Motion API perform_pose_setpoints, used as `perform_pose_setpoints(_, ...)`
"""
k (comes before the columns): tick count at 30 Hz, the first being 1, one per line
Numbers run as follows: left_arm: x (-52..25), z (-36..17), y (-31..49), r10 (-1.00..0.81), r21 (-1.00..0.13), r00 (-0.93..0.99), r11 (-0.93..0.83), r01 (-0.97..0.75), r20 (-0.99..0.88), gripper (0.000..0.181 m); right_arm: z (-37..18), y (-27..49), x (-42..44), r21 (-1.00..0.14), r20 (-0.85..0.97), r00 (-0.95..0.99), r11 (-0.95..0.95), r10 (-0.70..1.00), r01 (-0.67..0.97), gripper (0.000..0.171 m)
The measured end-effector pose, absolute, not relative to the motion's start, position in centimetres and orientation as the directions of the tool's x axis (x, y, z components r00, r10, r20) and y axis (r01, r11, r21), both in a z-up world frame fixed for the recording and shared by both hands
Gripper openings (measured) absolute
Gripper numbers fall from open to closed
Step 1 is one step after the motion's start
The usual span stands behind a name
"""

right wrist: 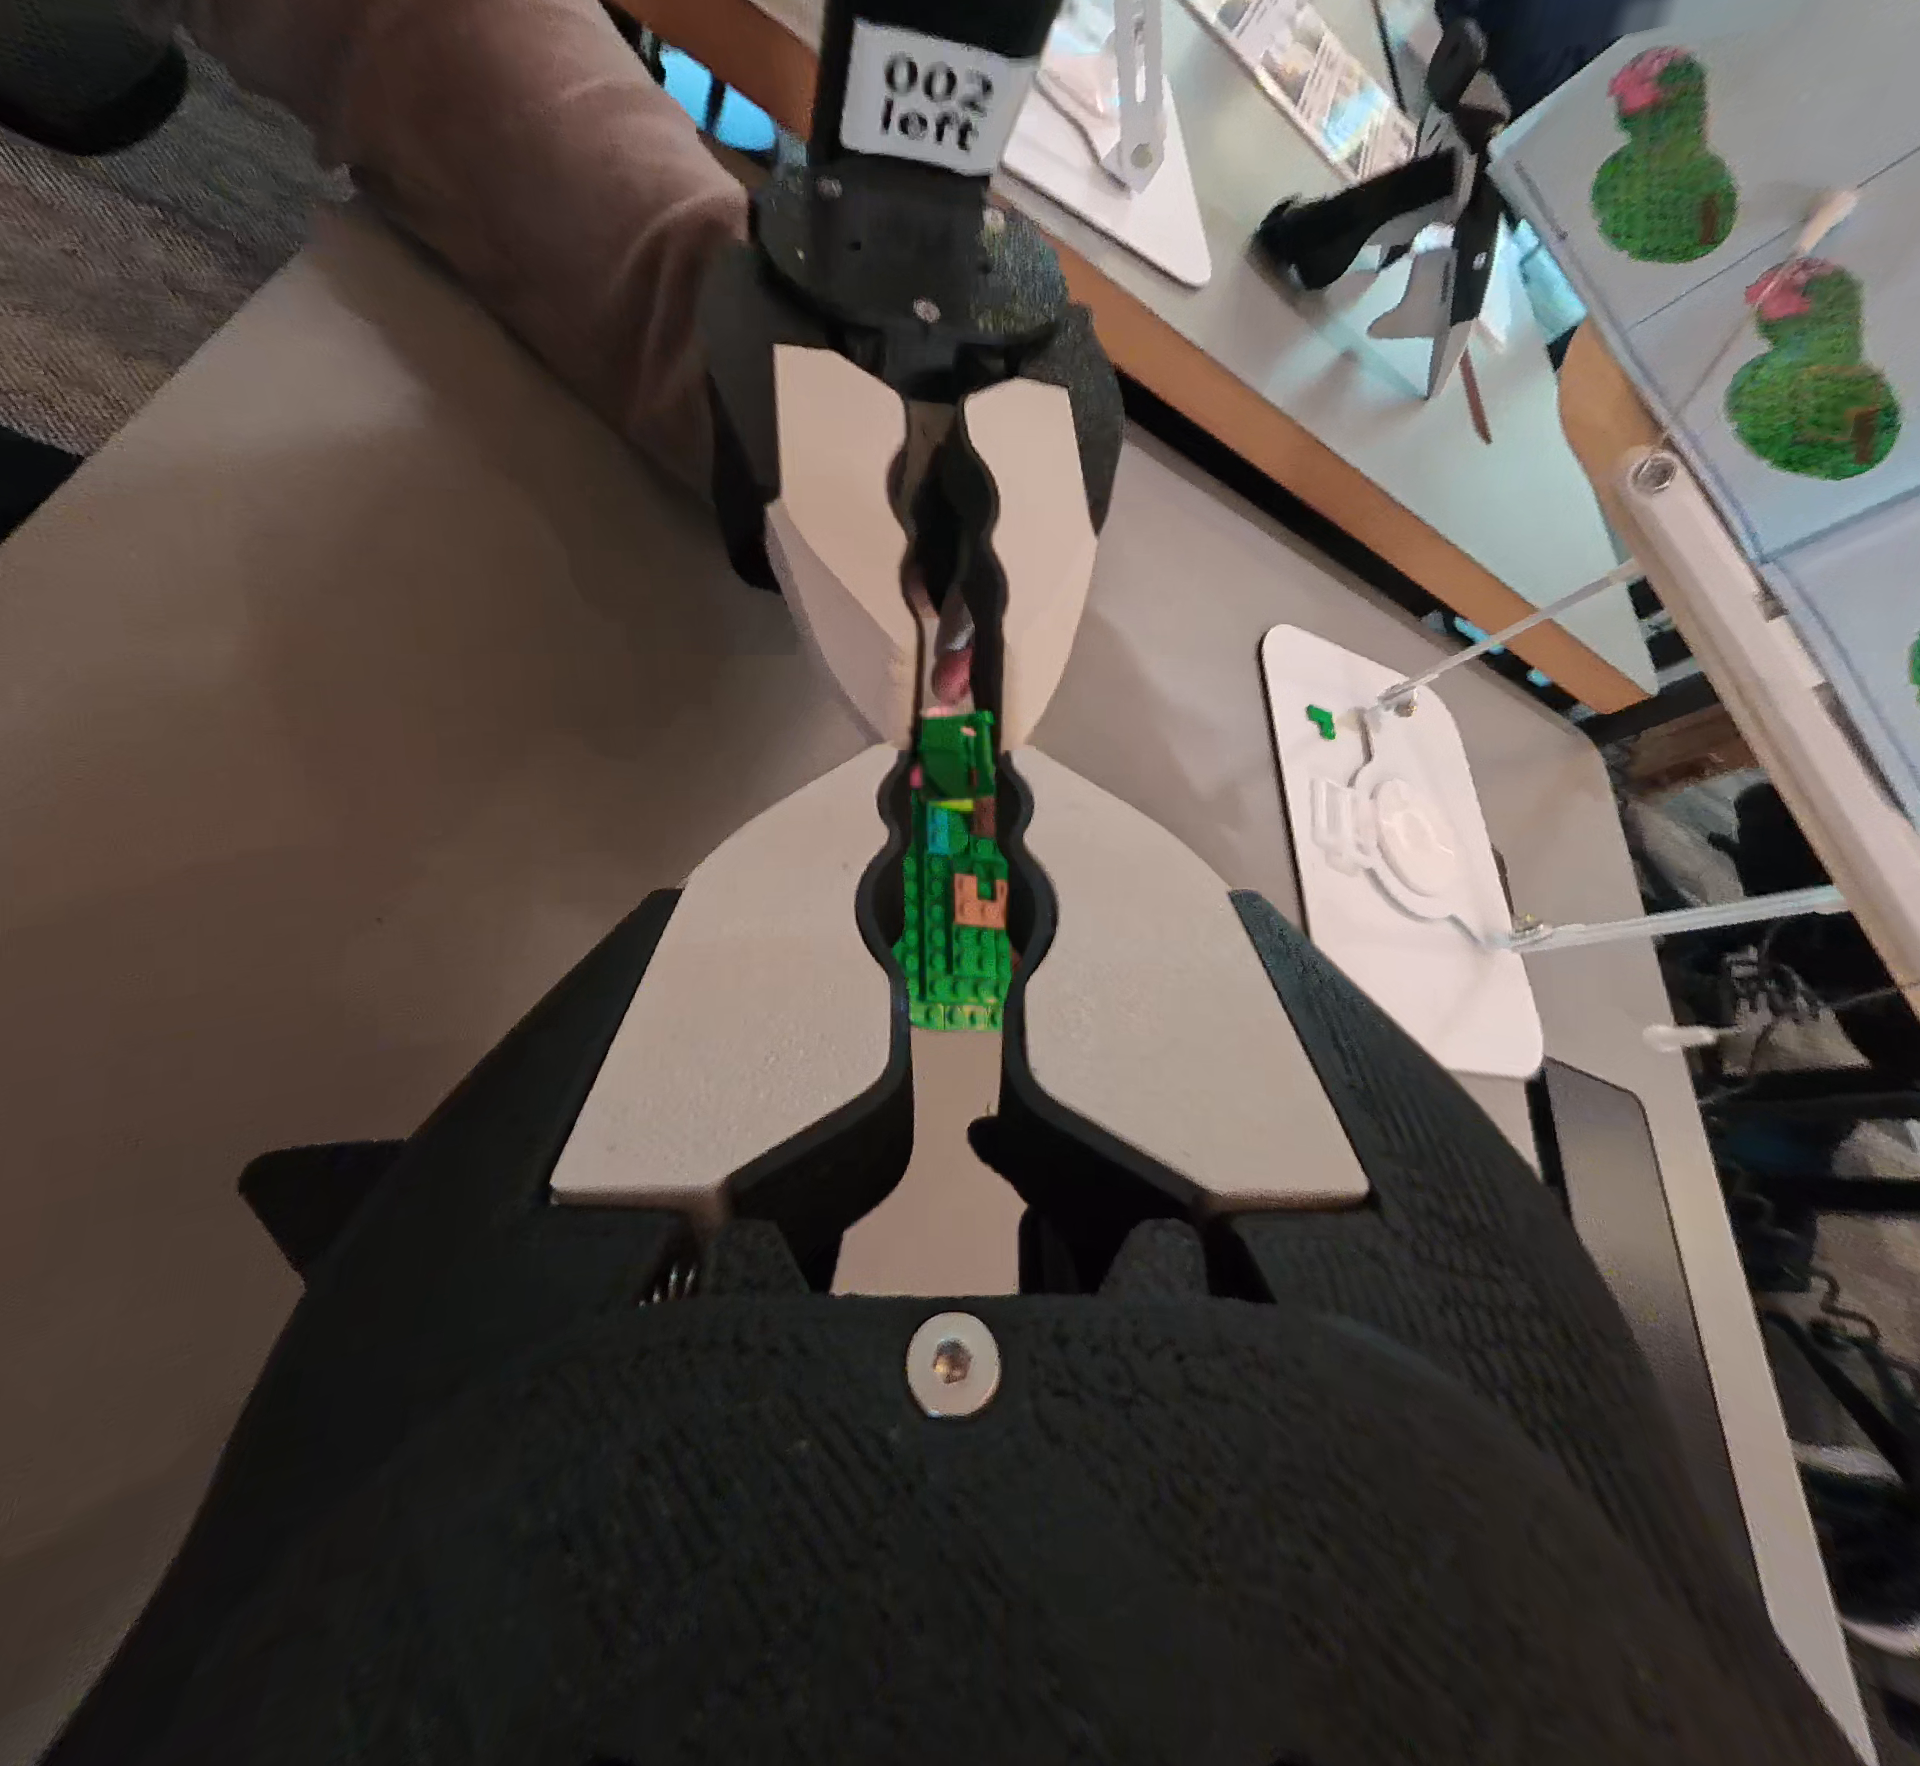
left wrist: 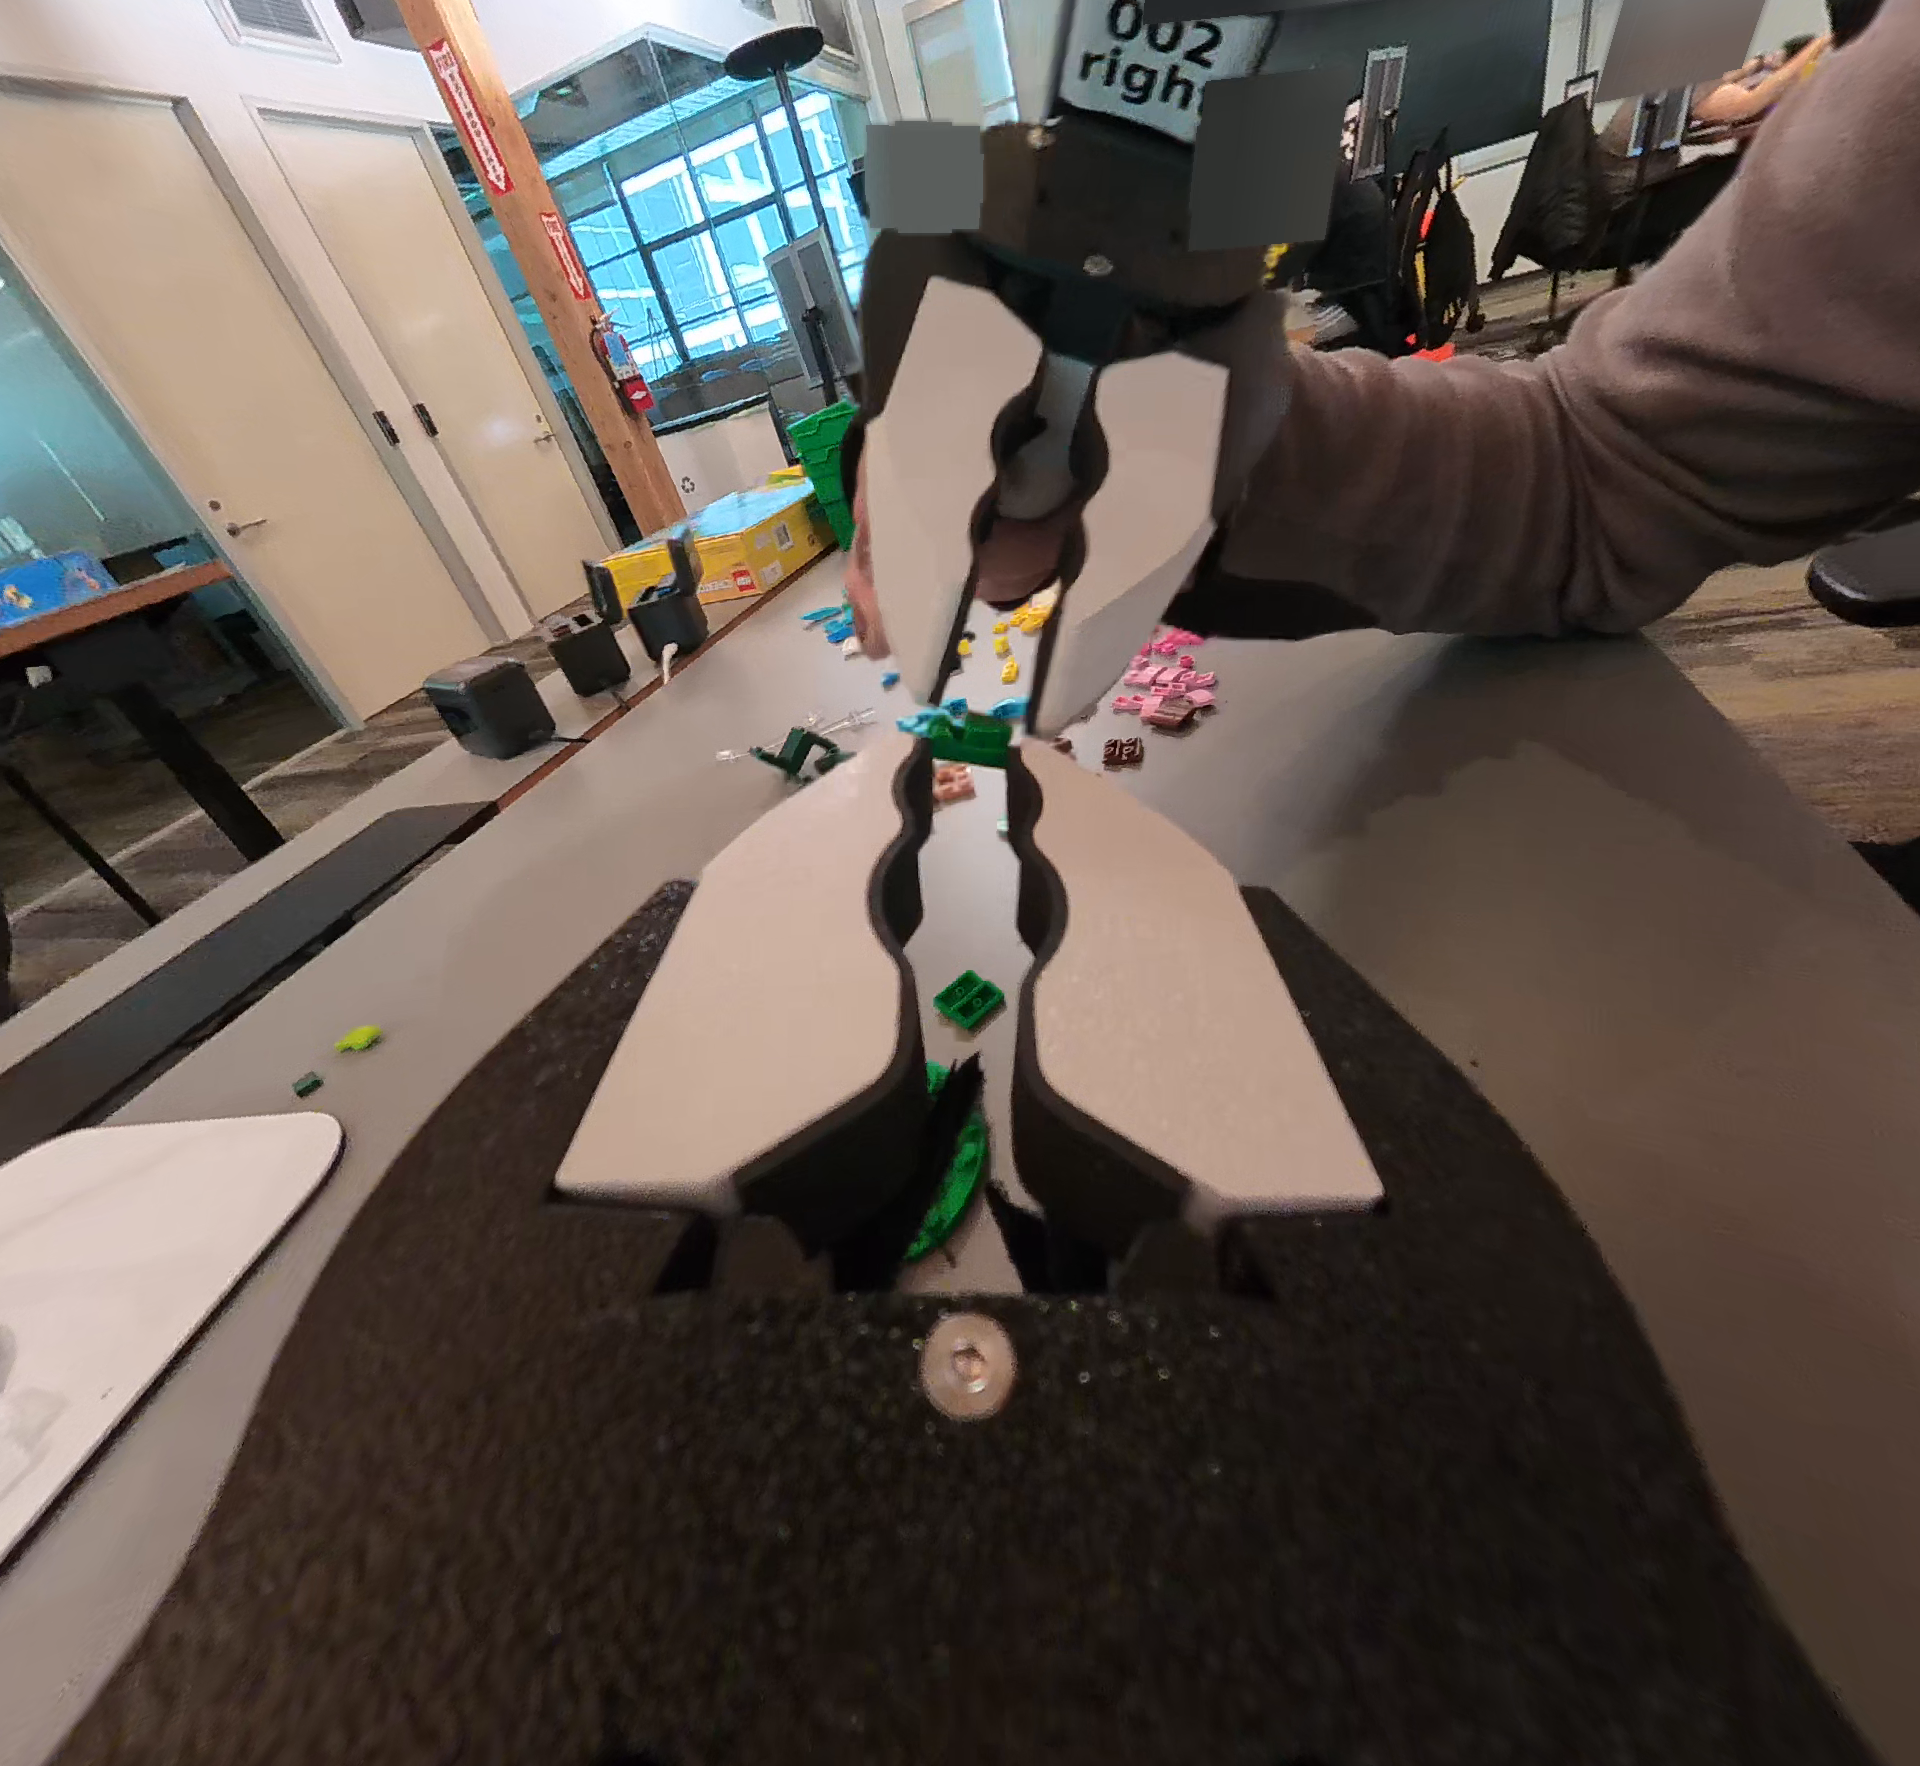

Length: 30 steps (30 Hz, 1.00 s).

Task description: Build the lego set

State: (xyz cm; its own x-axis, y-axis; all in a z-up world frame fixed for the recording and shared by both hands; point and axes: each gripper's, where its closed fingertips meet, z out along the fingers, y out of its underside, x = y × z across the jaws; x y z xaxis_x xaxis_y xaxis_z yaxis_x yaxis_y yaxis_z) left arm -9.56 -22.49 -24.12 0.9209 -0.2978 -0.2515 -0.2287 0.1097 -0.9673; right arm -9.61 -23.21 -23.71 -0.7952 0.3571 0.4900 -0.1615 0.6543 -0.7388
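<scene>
Textured black left gripper (left wrist: 966,755) pinches studded green lego build (left wrist: 971,737).

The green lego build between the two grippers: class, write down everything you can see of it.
The green lego build is a flat plate of studded green plastic bricks lying on the grey table, with a lighter green edge row, a tan-brown piece and a small teal piece on top. It sits in the gap between the right gripper fingers, and the left gripper meets it tip to tip at a small green piece on its far end. Whether either grips it is unclear.
</scene>
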Motion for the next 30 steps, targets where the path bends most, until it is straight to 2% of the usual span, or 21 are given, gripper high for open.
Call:
perform_pose_setpoints(1,-9.7,-24.1,-22.5,-0.295,-0.969,0.924,0.106,-0.222,-0.244,0.013,-23.4,-23.4,-9.4,-0.75,0.488,-0.798,0.638,0.354,-0.175,0.015)
perform_pose_setpoints(16,-9.3,-23.8,-22.7,-0.338,-0.981,0.922,0.123,-0.153,-0.186,0.013,-23.7,-23.9,-9.2,-0.734,0.499,-0.799,0.654,0.337,-0.183,0.012)
perform_pose_setpoints(30,-8.0,-23.7,-23.3,-0.458,-0.99,0.881,0.126,-0.068,-0.119,0.012,-23.4,-24.4,-8.1,-0.755,0.468,-0.835,0.621,0.289,-0.208,0.004)
